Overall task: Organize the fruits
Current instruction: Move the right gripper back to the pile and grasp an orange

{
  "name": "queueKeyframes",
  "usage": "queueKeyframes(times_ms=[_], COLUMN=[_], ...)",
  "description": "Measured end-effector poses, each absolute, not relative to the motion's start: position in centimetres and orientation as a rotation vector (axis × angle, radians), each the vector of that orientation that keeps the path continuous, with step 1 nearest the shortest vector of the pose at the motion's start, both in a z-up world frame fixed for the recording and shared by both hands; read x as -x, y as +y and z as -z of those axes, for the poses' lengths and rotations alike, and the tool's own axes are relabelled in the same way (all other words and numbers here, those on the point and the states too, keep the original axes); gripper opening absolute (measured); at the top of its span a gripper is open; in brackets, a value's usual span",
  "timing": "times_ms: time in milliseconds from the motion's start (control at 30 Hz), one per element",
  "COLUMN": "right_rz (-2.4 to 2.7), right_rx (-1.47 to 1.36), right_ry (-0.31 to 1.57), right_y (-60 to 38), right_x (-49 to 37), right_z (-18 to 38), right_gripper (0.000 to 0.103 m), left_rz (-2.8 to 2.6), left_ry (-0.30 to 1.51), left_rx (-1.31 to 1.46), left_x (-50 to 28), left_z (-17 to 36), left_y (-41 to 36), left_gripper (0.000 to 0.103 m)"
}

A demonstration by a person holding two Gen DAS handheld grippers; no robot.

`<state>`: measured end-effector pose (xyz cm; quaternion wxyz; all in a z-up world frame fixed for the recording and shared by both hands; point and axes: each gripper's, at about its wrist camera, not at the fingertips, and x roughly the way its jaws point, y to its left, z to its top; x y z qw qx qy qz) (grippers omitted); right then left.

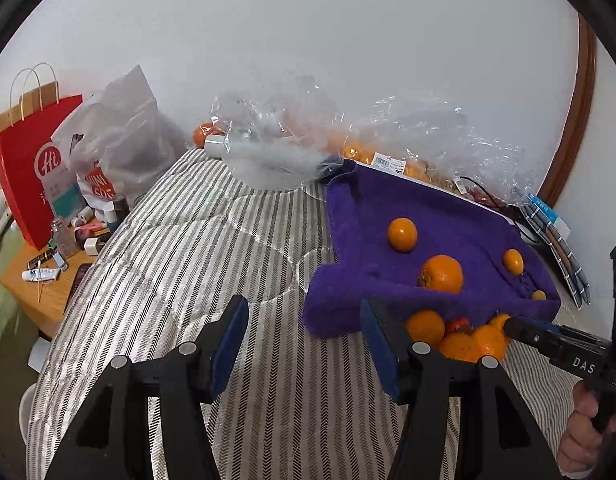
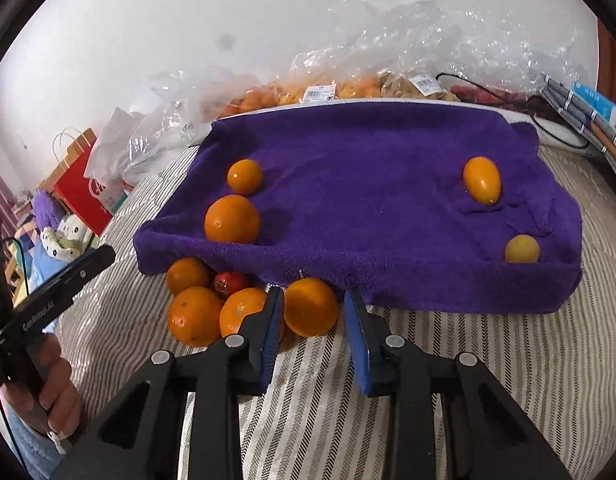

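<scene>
Judging by how the fruit lies, sorting is partly done: on the purple towel-covered tray [image 2: 388, 184] sit two oranges at the left [image 2: 232, 219] and two small yellow fruits at the right [image 2: 482, 180]. A cluster below its front edge [image 2: 196, 314] is left. The left gripper [image 1: 304, 344] stands apart, empty. The right gripper [image 2: 314, 320] brackets one orange [image 2: 310, 306]; whether its pads press, I cannot tell. Everything rests on a striped bed cover [image 2: 308, 400], with plastic bags [image 2: 408, 40] against a white wall.
</scene>
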<state>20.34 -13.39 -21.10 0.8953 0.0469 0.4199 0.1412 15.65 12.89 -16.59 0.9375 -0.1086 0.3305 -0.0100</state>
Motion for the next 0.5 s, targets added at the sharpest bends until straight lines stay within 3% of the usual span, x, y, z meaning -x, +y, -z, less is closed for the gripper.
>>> queueKeyframes(times_ms=[500], right_rz=[-0.281], right_rx=[-0.165], right_ry=[0.836], right_y=[-16.6], right_x=[-18.5], right_z=[20.4], right_gripper=[0.029], left_rz=[0.015], left_ry=[0.689], left_rx=[0.202], left_x=[-16.1], left_z=[17.0], left_y=[12.7], left_gripper=[0.056])
